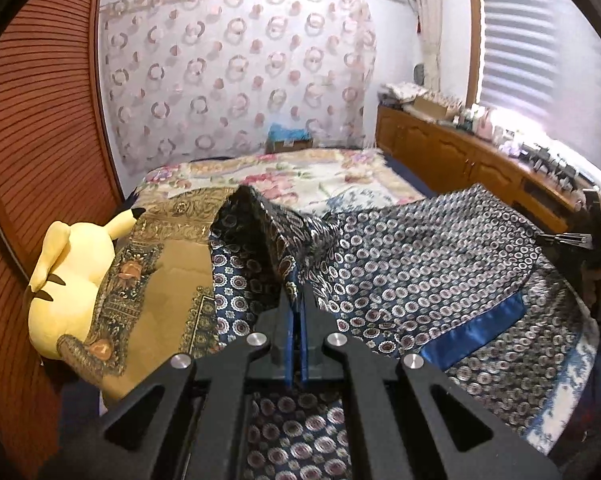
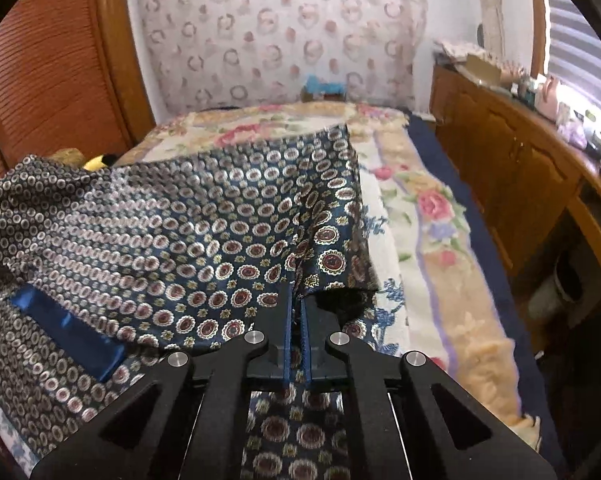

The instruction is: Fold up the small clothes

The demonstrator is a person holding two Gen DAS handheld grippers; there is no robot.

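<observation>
Both grippers were clamped on the same garment [image 1: 412, 256], a dark blue patterned piece with a satin blue band [image 1: 476, 332], lifted over the near end of the bed [image 1: 300, 176]. The left gripper [image 1: 296, 312] pinched a bunched fold that stood up in a peak; the right gripper [image 2: 296, 312] held an edge, the cloth spreading away to its left.

Only the left view showed the yellow plush [image 1: 68, 284] whole at the bed's left edge, and the right gripper's body at the far right. The right view alone showed the floral blanket [image 2: 432, 240] running along the bed's right edge beside the wooden cabinet [image 2: 508, 160].
</observation>
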